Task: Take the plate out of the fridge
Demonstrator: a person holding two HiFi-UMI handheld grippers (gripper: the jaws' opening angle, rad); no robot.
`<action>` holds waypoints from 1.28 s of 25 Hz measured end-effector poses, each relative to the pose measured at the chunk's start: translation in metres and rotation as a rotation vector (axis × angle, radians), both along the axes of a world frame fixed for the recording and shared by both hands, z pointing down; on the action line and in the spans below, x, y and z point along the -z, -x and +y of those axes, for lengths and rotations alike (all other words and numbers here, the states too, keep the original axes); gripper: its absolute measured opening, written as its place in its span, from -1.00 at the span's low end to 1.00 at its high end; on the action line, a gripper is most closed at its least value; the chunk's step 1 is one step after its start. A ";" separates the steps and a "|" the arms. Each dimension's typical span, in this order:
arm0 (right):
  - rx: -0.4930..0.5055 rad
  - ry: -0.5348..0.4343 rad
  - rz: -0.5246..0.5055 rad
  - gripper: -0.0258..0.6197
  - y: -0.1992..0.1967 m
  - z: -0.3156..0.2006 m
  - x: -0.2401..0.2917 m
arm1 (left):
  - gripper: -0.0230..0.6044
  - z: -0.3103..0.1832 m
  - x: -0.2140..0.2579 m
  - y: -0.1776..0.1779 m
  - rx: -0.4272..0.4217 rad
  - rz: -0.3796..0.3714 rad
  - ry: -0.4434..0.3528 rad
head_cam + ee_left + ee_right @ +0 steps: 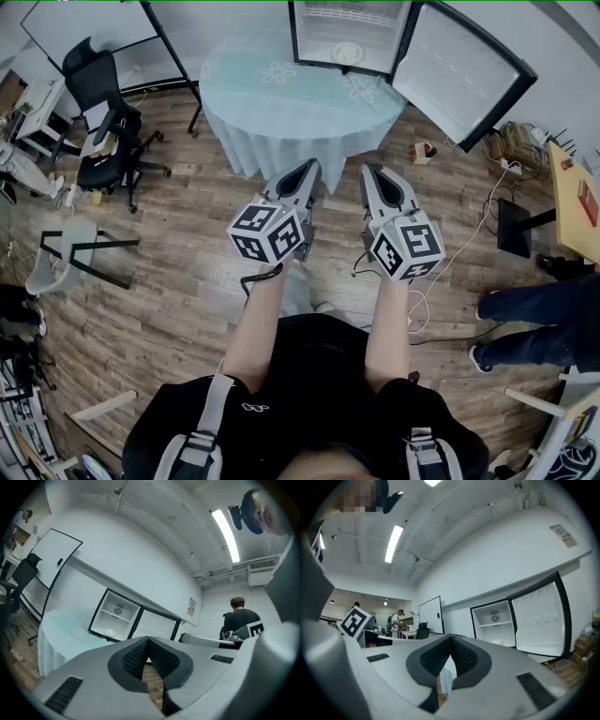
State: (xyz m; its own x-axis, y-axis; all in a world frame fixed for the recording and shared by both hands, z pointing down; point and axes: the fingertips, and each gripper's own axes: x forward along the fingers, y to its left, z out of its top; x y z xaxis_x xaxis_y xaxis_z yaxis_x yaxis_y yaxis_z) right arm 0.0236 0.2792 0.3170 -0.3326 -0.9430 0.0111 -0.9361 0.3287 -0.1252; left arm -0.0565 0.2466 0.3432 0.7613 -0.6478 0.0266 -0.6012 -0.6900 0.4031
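A small white fridge (342,33) stands on the far side of a round table (272,98) with a pale blue cloth. Its door (464,75) is swung open to the right. A white plate (347,53) lies on the fridge's bottom shelf, also seen in the left gripper view as the plate (109,632) and in the right gripper view as the plate (497,641). My left gripper (312,166) and right gripper (369,170) are held side by side, level, short of the table's near edge. Both are shut with nothing between the jaws.
A black office chair (103,122) and a whiteboard (89,33) stand at the left. A grey chair (66,248) is nearer on the left. A person's legs (534,319), a wooden desk (577,202) and floor cables (469,244) are at the right.
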 end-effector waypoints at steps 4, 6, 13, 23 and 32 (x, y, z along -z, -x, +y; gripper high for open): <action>-0.002 0.008 0.006 -0.92 -0.002 -0.015 -0.007 | -0.93 -0.017 -0.006 -0.006 -0.010 0.004 0.009; -0.005 0.015 0.010 -0.92 -0.006 -0.021 -0.011 | -0.93 -0.025 -0.009 -0.011 -0.017 0.001 0.014; -0.075 0.017 -0.002 -0.92 -0.024 -0.056 -0.016 | -0.93 -0.058 -0.018 -0.034 -0.065 -0.016 0.023; -0.122 0.048 -0.063 -0.92 -0.027 -0.158 -0.013 | -0.93 -0.164 -0.010 -0.029 -0.060 0.052 0.045; -0.101 0.081 -0.156 -0.92 0.034 -0.272 -0.014 | -0.93 -0.282 -0.034 0.063 0.048 -0.024 0.196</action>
State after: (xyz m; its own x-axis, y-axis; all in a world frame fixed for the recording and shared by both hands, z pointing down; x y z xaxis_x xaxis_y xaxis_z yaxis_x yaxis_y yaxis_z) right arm -0.0102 0.0069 0.3313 -0.2395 -0.9699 0.0440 -0.9310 0.2166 -0.2938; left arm -0.1193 -0.0353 0.3776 0.7273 -0.6640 0.1736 -0.6426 -0.5701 0.5118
